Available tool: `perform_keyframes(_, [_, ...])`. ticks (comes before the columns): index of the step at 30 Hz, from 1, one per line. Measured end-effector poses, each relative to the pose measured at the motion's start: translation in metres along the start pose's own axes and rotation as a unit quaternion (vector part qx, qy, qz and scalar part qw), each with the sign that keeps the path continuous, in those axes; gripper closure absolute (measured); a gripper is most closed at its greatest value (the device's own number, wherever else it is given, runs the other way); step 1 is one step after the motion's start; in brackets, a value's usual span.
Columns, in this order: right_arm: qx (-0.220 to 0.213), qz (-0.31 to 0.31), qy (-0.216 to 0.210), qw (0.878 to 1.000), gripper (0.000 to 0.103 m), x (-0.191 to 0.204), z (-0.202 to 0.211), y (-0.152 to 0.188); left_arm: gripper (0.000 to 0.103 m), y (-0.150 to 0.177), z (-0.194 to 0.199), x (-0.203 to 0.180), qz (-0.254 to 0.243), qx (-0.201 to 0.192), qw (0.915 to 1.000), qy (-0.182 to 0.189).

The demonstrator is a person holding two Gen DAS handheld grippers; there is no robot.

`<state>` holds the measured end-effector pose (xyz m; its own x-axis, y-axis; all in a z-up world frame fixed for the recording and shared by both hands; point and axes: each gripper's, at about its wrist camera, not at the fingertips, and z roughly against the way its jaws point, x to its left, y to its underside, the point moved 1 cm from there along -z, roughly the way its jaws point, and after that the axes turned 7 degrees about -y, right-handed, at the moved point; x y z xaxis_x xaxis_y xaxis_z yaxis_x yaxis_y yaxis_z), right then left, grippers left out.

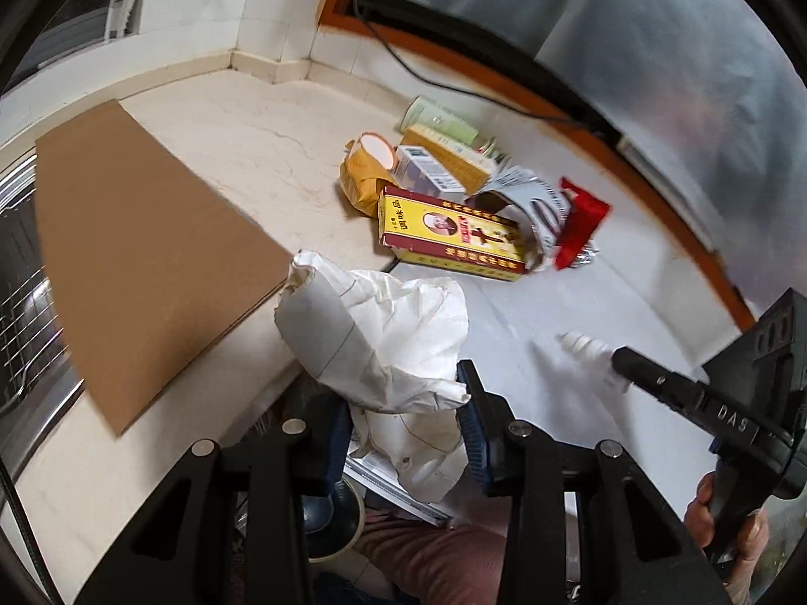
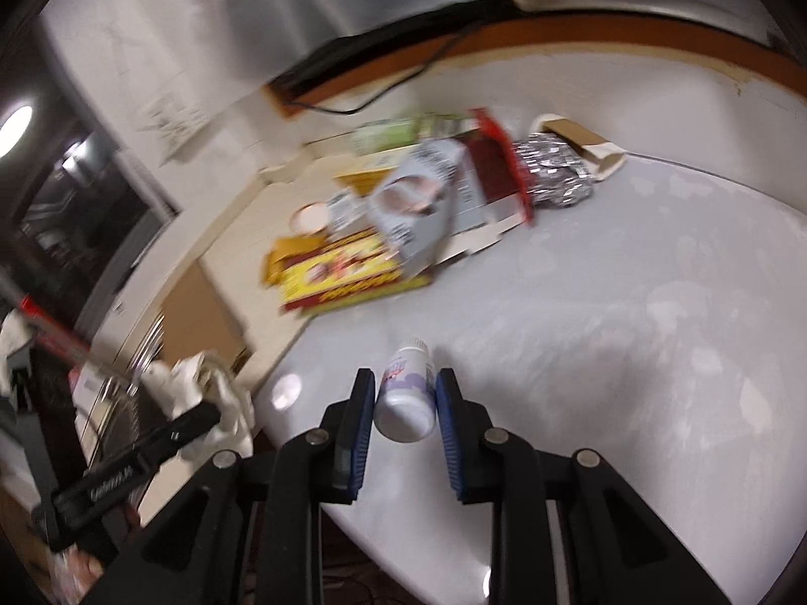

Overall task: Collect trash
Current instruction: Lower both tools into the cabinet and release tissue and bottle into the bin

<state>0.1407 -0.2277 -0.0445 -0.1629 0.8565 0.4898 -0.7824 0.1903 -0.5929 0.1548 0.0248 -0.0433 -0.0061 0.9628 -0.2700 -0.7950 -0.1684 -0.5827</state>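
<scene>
My left gripper [image 1: 403, 398] is shut on a crumpled white paper wad [image 1: 373, 333] and holds it off the counter's near edge; the wad also shows in the right wrist view [image 2: 202, 383]. My right gripper [image 2: 406, 383] is shut on a small white bottle [image 2: 406, 398], seen blurred in the left wrist view [image 1: 585, 345]. A trash pile lies farther back: a yellow and red box [image 1: 449, 232], a grey carton [image 2: 418, 201], a red wrapper [image 1: 580, 222], crumpled foil [image 2: 555, 176], a yellow bag [image 1: 363, 176] and a green tube [image 1: 439, 118].
A brown cardboard sheet [image 1: 146, 257] lies on the left of the counter beside a metal sink rack [image 1: 20, 272]. A black cable [image 1: 428, 75] runs along the back wall. The orange-edged white table [image 2: 630, 327] holds the pile's right part.
</scene>
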Motion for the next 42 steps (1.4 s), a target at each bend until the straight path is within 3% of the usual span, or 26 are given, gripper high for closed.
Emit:
perform_keyframes(6, [0.030,0.047,-0.060,0.997,0.078,0.040,0.015,0.044,0.067,0.050,0.042,0.008,-0.037,-0.028,0.9987,-0.022])
perform_keyframes(13, [0.094,0.103,-0.072,0.988,0.078,0.069,-0.003,0.099,0.066,0.113,0.043,0.025,-0.051,-0.002,0.9977,-0.044])
perform_keyframes(22, [0.163,0.150,-0.037,0.975,0.078,0.074,-0.064,0.146,0.066,0.163,-0.021,0.051,-0.048,0.075,0.9942,-0.061])
perform_keyframes(27, [0.202,0.153,-0.007,0.967,0.078,0.056,-0.113,0.163,0.065,0.177,-0.070,0.060,-0.053,0.113,0.9903,-0.062])
perform_keyframes(33, [0.239,0.147,0.019,0.960,0.078,0.031,-0.165,0.182,0.062,0.193,-0.112,0.066,-0.081,0.132,0.9847,-0.080])
perform_keyframes(36, [0.251,0.124,0.025,0.960,0.078,0.015,-0.189,0.189,0.058,0.196,-0.133,0.073,-0.085,0.145,0.9815,-0.093])
perform_keyframes(42, [0.263,0.097,0.041,0.959,0.077,-0.009,-0.215,0.200,0.032,0.197,-0.167,0.085,-0.091,0.156,0.9780,-0.105])
